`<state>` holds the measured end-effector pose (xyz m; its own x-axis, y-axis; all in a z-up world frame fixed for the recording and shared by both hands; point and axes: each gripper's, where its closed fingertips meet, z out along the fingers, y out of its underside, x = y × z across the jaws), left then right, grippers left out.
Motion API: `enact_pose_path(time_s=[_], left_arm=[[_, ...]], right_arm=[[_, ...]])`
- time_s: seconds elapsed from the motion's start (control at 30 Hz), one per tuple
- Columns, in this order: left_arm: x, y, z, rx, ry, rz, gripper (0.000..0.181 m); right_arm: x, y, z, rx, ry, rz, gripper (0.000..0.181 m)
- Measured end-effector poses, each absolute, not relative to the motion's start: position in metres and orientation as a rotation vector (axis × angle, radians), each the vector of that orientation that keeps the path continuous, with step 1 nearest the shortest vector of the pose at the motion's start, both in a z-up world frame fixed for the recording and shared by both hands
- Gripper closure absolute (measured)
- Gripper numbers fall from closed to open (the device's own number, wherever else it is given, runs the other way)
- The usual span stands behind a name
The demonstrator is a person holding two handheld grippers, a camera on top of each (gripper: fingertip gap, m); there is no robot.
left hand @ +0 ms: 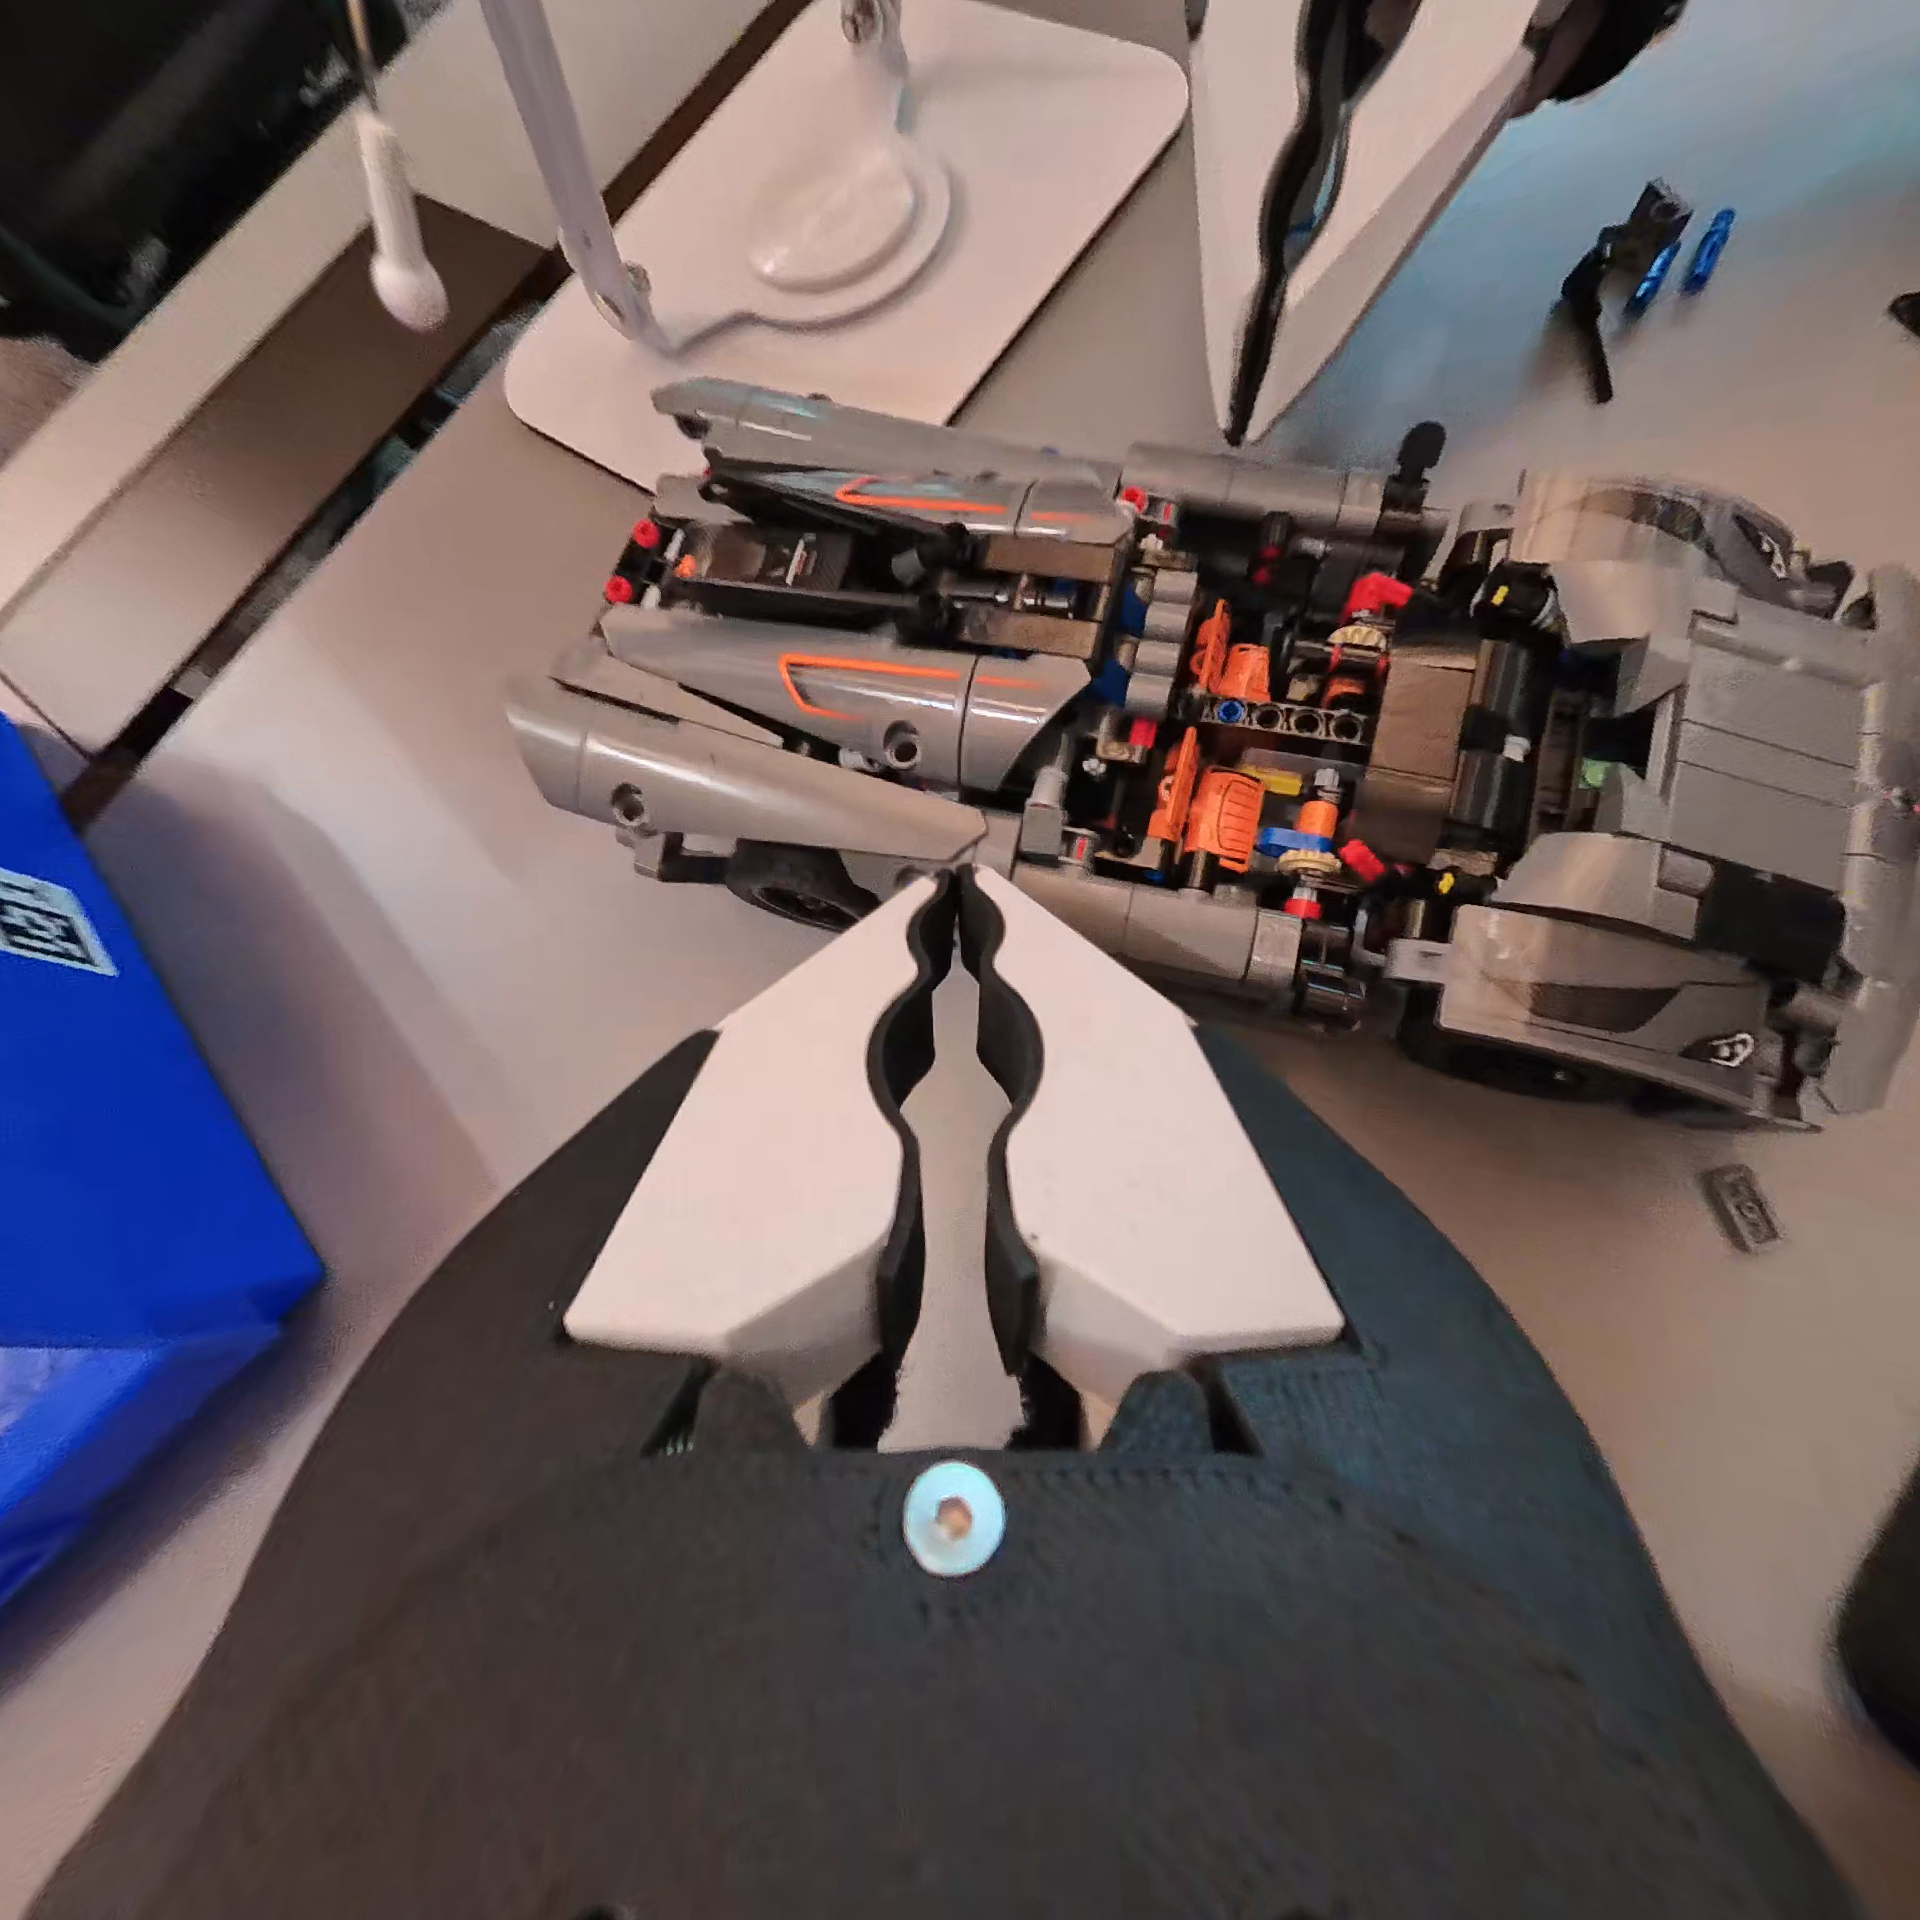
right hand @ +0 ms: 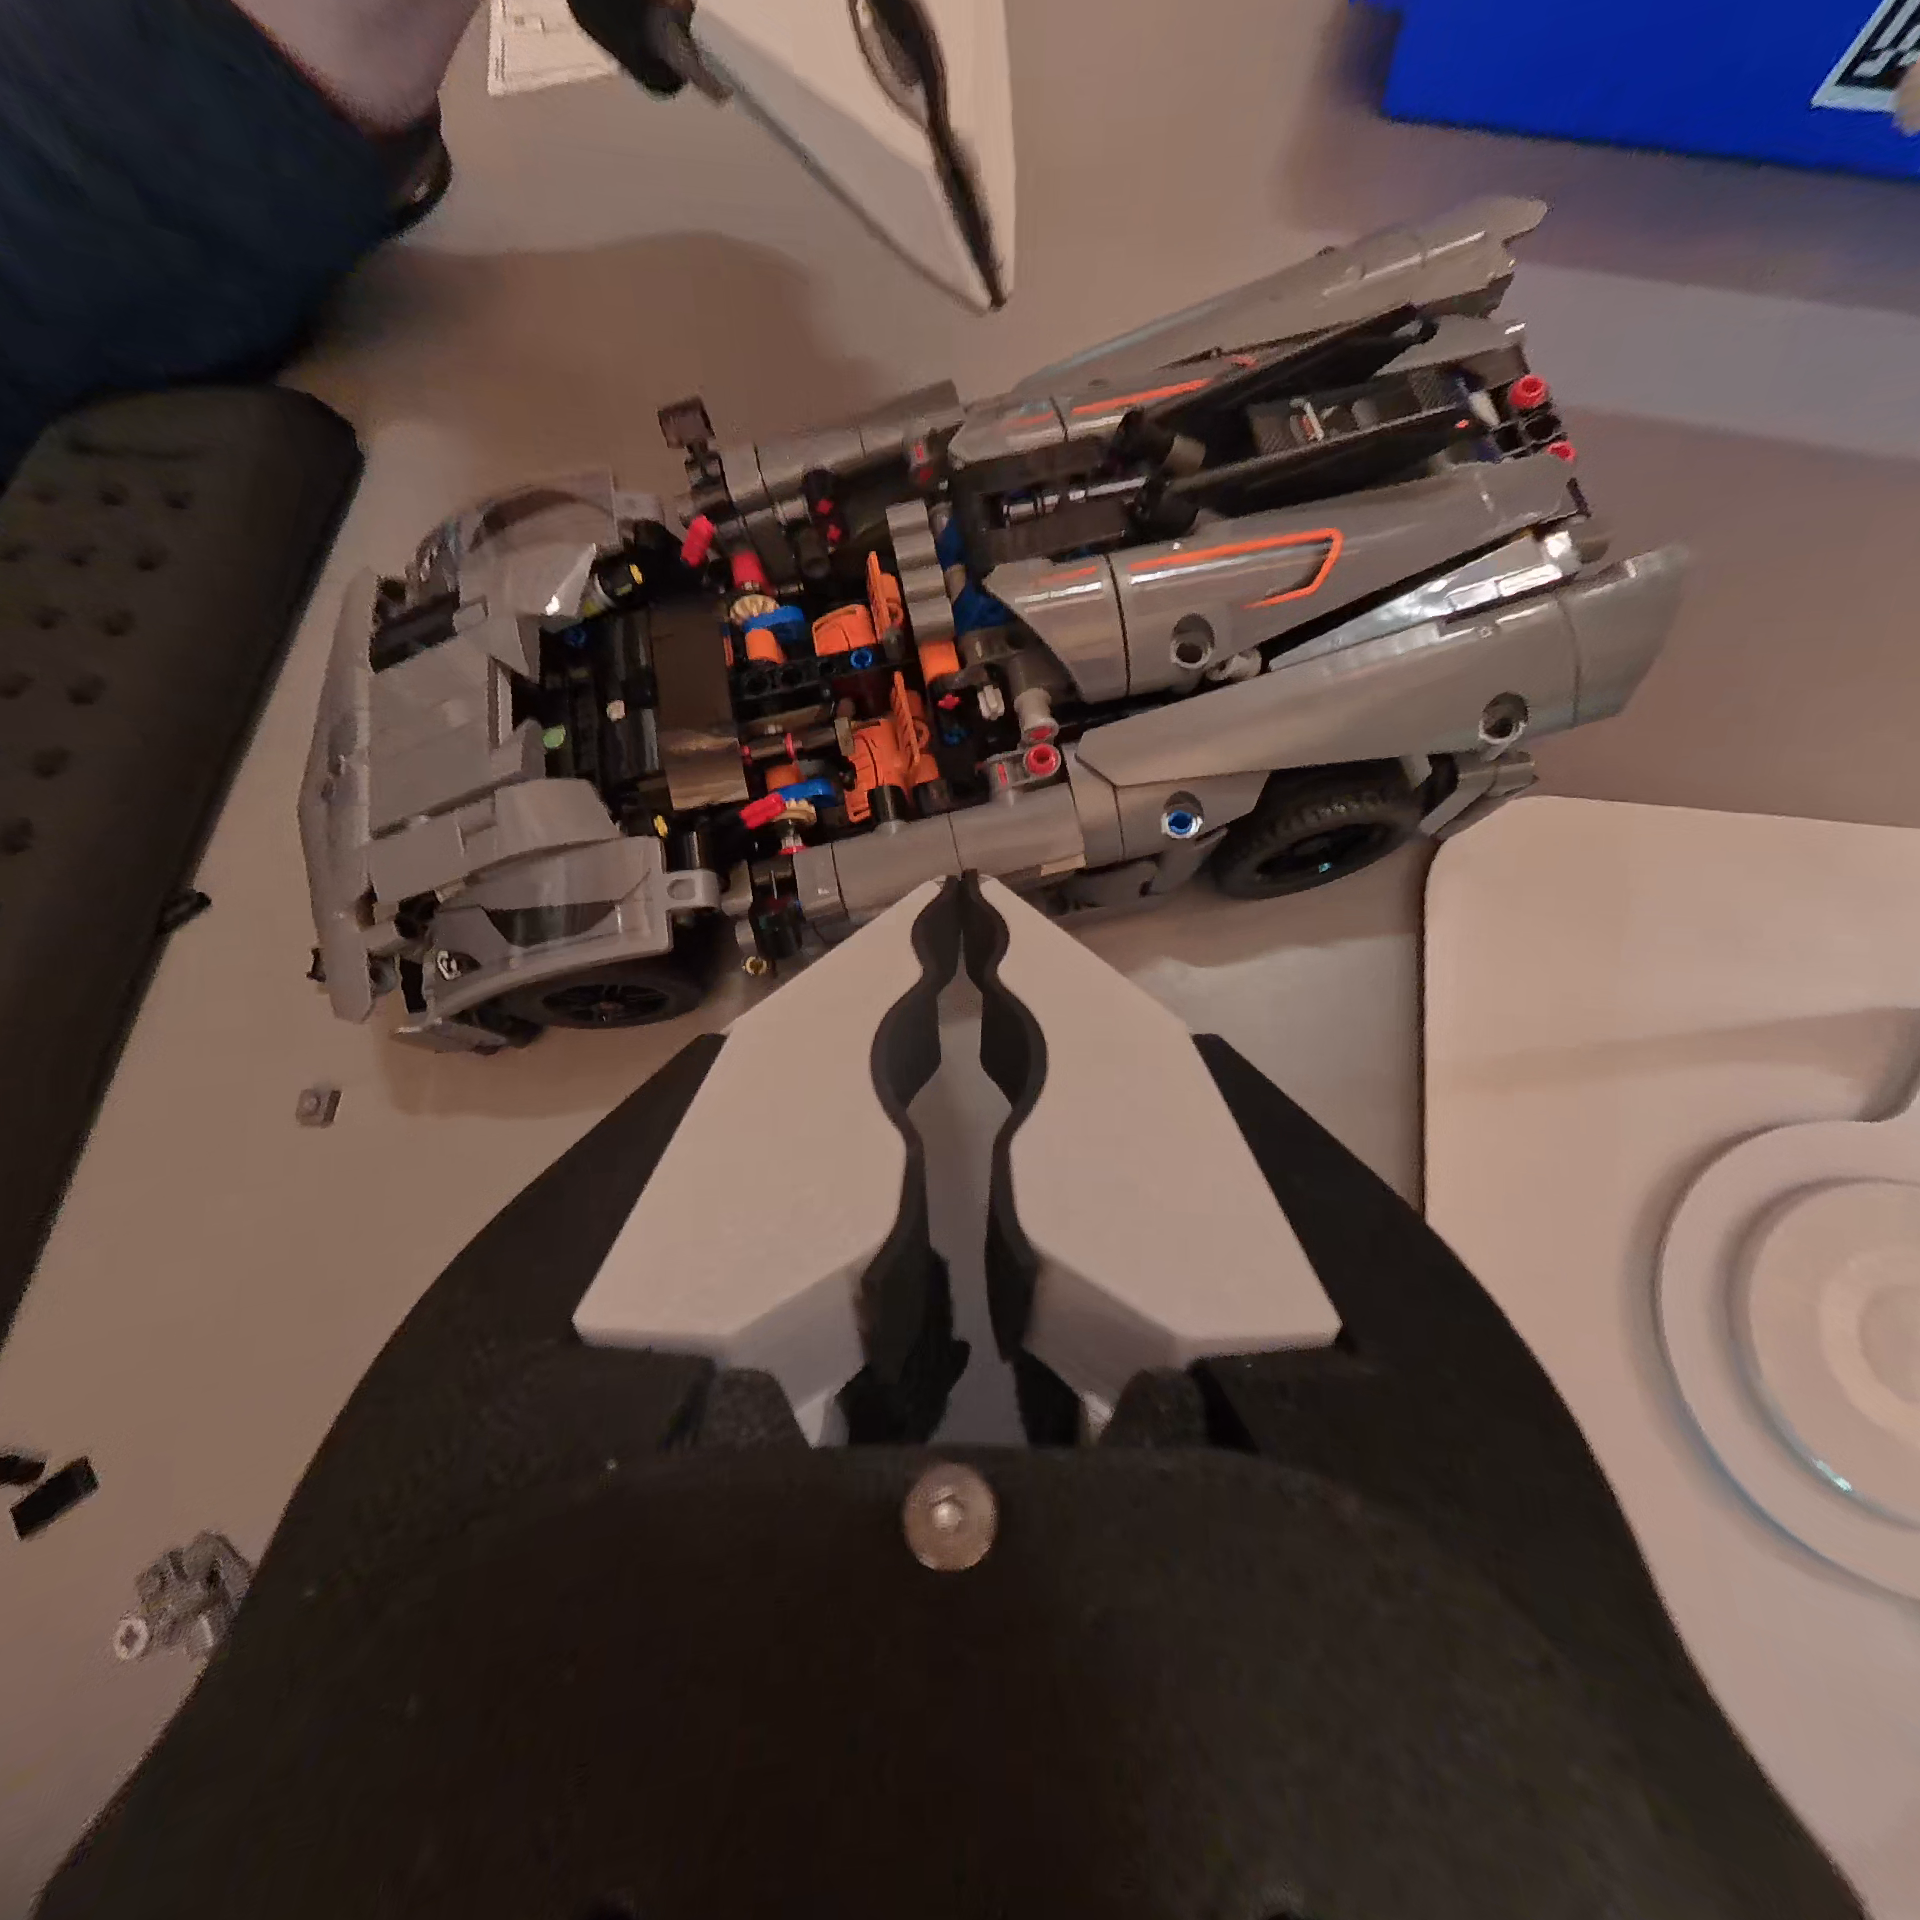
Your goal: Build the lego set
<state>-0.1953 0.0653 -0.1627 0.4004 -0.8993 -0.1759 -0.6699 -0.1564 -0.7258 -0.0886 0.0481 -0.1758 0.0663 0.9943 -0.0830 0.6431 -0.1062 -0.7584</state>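
Observation:
A grey Lego sports car [left hand: 1195, 727] with orange trim, an open cockpit and orange seats lies on the pale table. It also shows in the right wrist view [right hand: 935, 644]. My left gripper [left hand: 956, 878] is shut and empty, with its tips at the car's near side sill; I cannot tell whether they touch. My right gripper [right hand: 961, 883] is shut and empty, with its tips at the opposite side sill. Each gripper also shows, blurred, beyond the car in the other view: the right one [left hand: 1262, 312] and the left one [right hand: 935, 156].
A blue box [left hand: 104, 1143] stands at the left. A white stand base [left hand: 831, 229] lies beyond the car. Loose black and blue pieces [left hand: 1652, 270] and a small grey plate [left hand: 1745, 1205] lie nearby. A black perforated pad [right hand: 135, 727], grey pieces [right hand: 187, 1590] and a dark sleeve [right hand: 156, 156] show.

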Motion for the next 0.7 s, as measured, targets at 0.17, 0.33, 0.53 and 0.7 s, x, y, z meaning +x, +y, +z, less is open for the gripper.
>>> enact_pose_path(time_s=[0.17, 0.33, 0.53, 0.7], left_arm=[[-0.203, 0.065, -0.181, -1.989, 1.377, -0.349, 0.181], [-0.207, 0.059, -0.197, -2.065, 1.413, -0.379, 0.181], [-0.198, 0.056, -0.203, -2.058, 1.451, -0.390, 0.181], [-0.198, 0.057, -0.204, -2.050, 1.453, -0.385, 0.181]], right_arm=[[-0.094, 0.051, -0.175, -1.866, -1.565, 0.857, 0.171], [-0.098, 0.055, -0.173, -1.923, -1.498, 0.866, 0.161], [-0.096, 0.060, -0.177, -1.962, -1.475, 0.824, 0.153], [-0.094, 0.062, -0.178, -1.999, -1.448, 0.821, 0.145]])
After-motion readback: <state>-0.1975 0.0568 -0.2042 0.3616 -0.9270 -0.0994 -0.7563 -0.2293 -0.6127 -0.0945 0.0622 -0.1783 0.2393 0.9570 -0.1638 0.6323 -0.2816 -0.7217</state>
